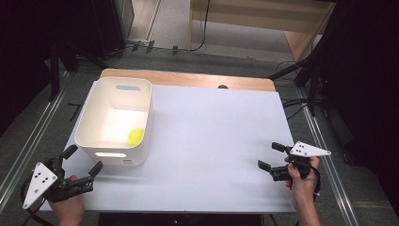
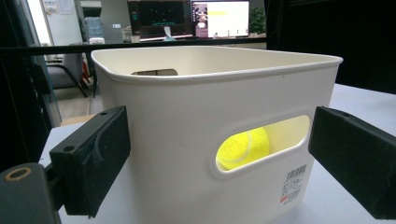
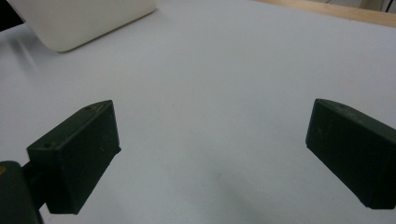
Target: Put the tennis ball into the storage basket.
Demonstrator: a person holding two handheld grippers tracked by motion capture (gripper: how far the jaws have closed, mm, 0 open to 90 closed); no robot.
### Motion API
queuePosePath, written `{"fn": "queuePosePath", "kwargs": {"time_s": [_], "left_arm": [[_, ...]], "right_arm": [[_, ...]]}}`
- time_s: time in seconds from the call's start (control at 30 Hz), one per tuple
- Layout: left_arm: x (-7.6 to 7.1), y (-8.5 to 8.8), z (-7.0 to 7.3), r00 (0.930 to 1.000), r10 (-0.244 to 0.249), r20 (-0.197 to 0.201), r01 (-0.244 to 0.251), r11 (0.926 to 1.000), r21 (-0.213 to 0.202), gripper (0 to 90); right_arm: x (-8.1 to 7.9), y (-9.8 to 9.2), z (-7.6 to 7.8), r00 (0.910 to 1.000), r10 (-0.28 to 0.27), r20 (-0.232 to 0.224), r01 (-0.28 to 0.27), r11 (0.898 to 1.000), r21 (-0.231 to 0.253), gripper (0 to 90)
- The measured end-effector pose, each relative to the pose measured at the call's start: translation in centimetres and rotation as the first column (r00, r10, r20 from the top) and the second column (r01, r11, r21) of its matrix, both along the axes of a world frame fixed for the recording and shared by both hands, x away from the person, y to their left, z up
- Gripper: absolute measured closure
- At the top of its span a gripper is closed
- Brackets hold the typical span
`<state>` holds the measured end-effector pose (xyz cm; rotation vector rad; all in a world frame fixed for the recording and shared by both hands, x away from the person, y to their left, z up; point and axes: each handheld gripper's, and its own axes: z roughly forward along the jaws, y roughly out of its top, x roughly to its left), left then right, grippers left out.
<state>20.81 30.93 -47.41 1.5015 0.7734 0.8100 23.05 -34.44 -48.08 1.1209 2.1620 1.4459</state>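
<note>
left tongs: jaws wide, empty, facing smooth cream plastic bin | fuzzy yellow tennis ball visible through handle slot | right tongs: wide, empty, over matte white counter

The bin stands on the table, at its left half, toward the near edge. The ball lies inside the bin, at its near right corner. The left gripper sits just before the bin's near left corner. The right gripper sits at the table's near right, well apart from the bin.
</note>
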Motion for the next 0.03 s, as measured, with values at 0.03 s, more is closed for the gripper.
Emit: {"fn": "queuePosePath", "kwargs": {"time_s": [0.03], "left_arm": [[-0.03, -0.01, 0.01, 1.0000, 0.002, -0.001, -0.002, 1.0000, 0.004, 5.8]], "right_arm": [[-0.05, -0.03, 0.00, 0.9999, -0.003, 0.012, 0.003, 1.000, 0.010, 1.5]]}}
